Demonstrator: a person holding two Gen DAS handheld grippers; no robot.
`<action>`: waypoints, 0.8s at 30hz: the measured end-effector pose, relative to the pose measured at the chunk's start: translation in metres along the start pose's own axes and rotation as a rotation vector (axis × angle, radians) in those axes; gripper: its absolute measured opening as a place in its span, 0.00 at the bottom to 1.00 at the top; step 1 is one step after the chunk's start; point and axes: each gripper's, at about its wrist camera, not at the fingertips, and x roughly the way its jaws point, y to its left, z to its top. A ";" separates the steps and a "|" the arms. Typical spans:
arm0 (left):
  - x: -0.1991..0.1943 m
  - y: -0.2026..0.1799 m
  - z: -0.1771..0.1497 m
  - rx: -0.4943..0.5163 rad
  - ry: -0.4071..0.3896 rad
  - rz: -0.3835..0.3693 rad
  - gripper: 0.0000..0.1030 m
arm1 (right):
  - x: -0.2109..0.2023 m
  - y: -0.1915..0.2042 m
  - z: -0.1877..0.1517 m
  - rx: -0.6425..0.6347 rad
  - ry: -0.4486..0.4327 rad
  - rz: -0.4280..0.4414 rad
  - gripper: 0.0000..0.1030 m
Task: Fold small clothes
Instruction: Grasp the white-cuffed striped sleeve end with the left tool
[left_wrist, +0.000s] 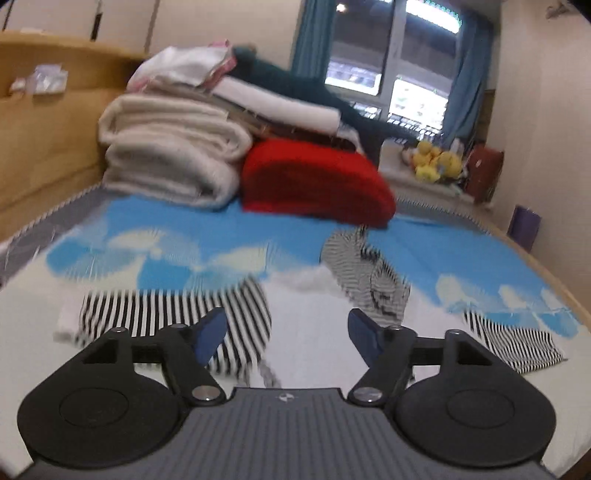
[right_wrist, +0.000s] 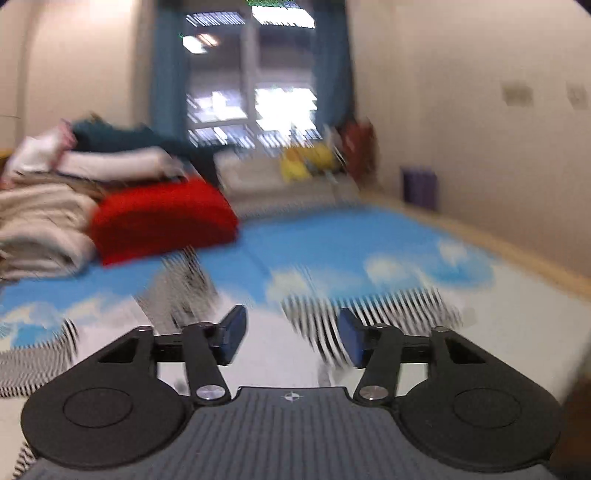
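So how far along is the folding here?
Early, it seems. Nothing striped looks folded: the striped garment lies spread on the bed sheet, with more striped cloth to its right. Both the left gripper and right gripper have open, empty jaws. All folding remains; blur hides detail.

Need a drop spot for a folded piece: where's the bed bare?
Free: blue sheet right of the red blanket, and white sheet between the striped clothes. Crowded: blanket stack far left.
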 end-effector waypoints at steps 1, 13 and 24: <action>0.008 0.004 0.009 0.017 -0.014 0.008 0.76 | 0.005 0.001 0.011 -0.019 -0.026 0.041 0.67; 0.151 0.146 -0.003 -0.090 0.213 0.226 0.42 | 0.118 0.041 0.047 -0.164 -0.019 0.154 0.69; 0.183 0.285 -0.026 -0.574 0.343 0.296 0.41 | 0.155 0.087 0.028 -0.197 0.054 0.241 0.67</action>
